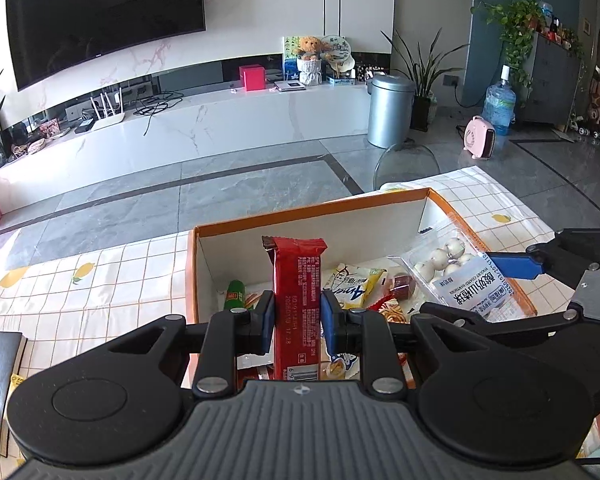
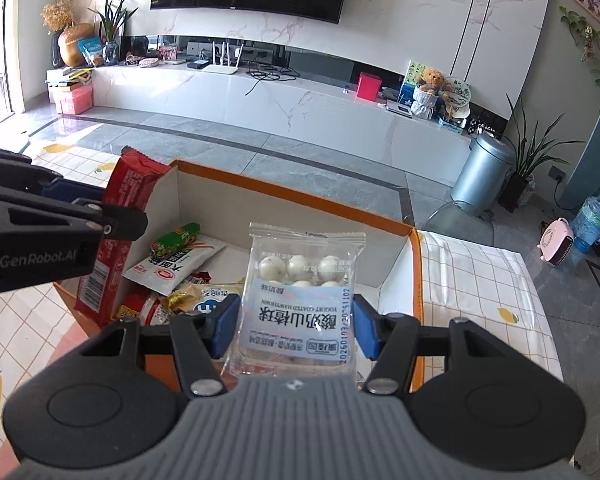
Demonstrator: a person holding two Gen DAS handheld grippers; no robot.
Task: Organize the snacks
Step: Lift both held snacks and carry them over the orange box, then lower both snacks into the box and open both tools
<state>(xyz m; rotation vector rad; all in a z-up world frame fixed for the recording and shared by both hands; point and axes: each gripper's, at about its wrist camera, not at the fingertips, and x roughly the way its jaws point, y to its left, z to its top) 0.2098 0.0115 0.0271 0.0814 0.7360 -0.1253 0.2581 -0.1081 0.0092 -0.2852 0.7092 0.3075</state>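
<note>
A red snack bar (image 1: 298, 300) is pinched upright between the pads of the left gripper (image 1: 296, 320), above the near-left part of the orange-rimmed box (image 1: 300, 210). A clear pouch of yogurt-coated balls (image 2: 302, 300) is clamped by the right gripper (image 2: 296, 326) over the box's right half. Crowded grippers could collide; the slippery pouch might slide free.
</note>
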